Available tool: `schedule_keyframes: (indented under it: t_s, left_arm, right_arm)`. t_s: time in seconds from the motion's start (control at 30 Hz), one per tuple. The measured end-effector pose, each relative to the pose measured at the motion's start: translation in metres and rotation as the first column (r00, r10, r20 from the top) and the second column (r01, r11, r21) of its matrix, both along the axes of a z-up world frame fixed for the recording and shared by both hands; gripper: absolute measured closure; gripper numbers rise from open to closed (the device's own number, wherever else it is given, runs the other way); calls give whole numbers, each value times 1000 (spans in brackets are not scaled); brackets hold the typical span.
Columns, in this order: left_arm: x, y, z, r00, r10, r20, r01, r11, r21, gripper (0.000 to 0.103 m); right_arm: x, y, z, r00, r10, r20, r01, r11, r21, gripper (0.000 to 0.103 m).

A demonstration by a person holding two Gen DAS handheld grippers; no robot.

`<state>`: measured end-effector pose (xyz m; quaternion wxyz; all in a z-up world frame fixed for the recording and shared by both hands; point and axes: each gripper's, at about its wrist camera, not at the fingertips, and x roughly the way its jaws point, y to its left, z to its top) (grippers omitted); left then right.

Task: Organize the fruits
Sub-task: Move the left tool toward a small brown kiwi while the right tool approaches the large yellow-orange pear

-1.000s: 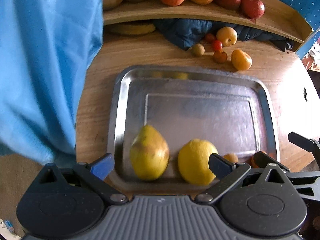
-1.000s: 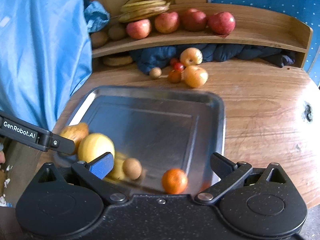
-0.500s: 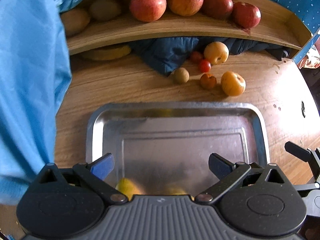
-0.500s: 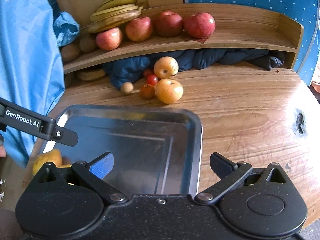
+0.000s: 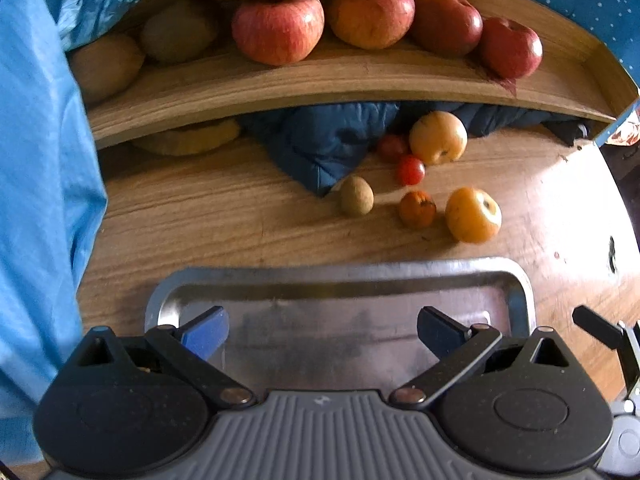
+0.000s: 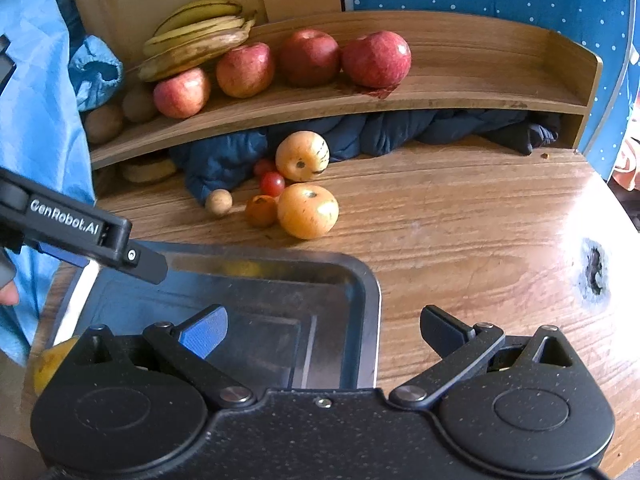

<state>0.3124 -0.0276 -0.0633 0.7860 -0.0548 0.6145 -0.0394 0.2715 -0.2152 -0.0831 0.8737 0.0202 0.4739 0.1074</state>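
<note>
The loose fruit lay in a cluster on the table, upper middle of both views: a yellow apple in front, a small orange fruit touching its left side, a brown ball further left, a cherry tomato behind them, and a second yellow apple against the dark cloth under the shelf. Another small red fruit sat half hidden beside that cloth. On the shelf, across the top of the frames, stood a row of red apples, with bananas at their left end and brown kiwis below those. The tray filled the lower middle of my left view, its far rim near the front apple but apart from it; the part I could see was bare metal. In my right view a yellow fruit showed at the lower left edge, mostly hidden behind my own body, and I could not tell whether it lay inside the tray. My left gripper hung over the tray with its jaws wide apart and nothing between them. My right gripper was likewise spread and empty, over the tray's right corner. Blue fabric covered the left side of both frames
</note>
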Motion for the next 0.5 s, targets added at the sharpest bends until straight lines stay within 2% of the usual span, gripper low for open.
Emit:
schedule_keyframes:
  t_s: [0.5]
  left_arm:
    - [46,-3,-19,1000,-15,6,15,999,-35,1]
  right_arm:
    - [37,13,-14,1000,8,-21,-9,999,-51,1]
